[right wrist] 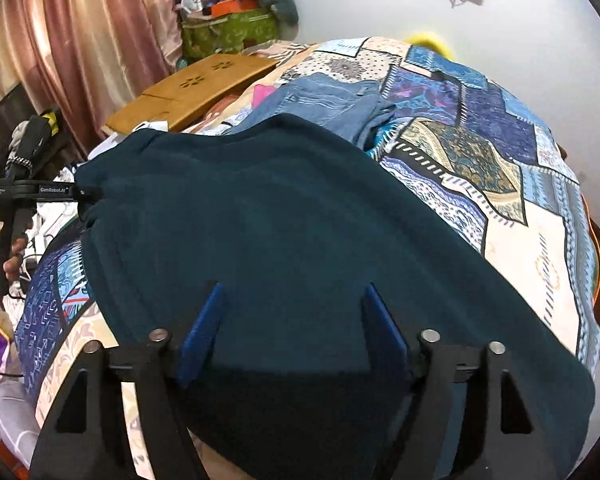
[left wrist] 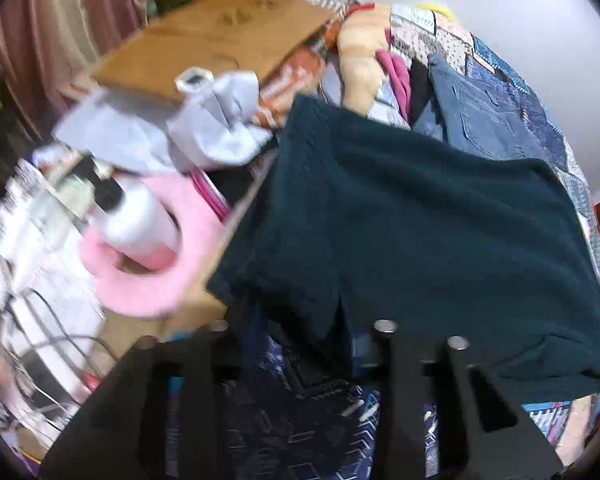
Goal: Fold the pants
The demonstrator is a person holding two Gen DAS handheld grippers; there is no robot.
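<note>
Two grippers: both pointed steeply down over a bed with a patchwork bedspread (right wrist: 512,184).
Right gripper (right wrist: 292,296): its blue pads (right wrist: 202,332) stood well apart at 6 o'clock in the right wrist view, with dark teal cloth lying between them; nothing was pinched.
Left gripper (left wrist: 300,332): blurred in its own view, so I could not tell how far its jaws stood apart; in the right wrist view its tip met the cloth's corner at 9 o'clock, grip unclear.
Hand (right wrist: 8,256): wrapped on the left gripper's handle, at the 9 o'clock edge of the right wrist view.
Pants (right wrist: 284,224): dark teal, spread flat across the middle of the bed, reaching from the right gripper out toward 11 o'clock.
Jeans (right wrist: 324,100): blue denim just beyond the pants at 12 o'clock, partly hidden by their far edge.
Wooden board (right wrist: 196,92): at 11 o'clock, past the pants.
Clutter at 9 o'clock, left wrist view: a white bottle (left wrist: 140,220) sitting in a pink fluffy ring (left wrist: 140,280), grey cloth (left wrist: 216,124), cables.
Farthest: pink curtain (right wrist: 80,40), green bag (right wrist: 228,32), white wall.
</note>
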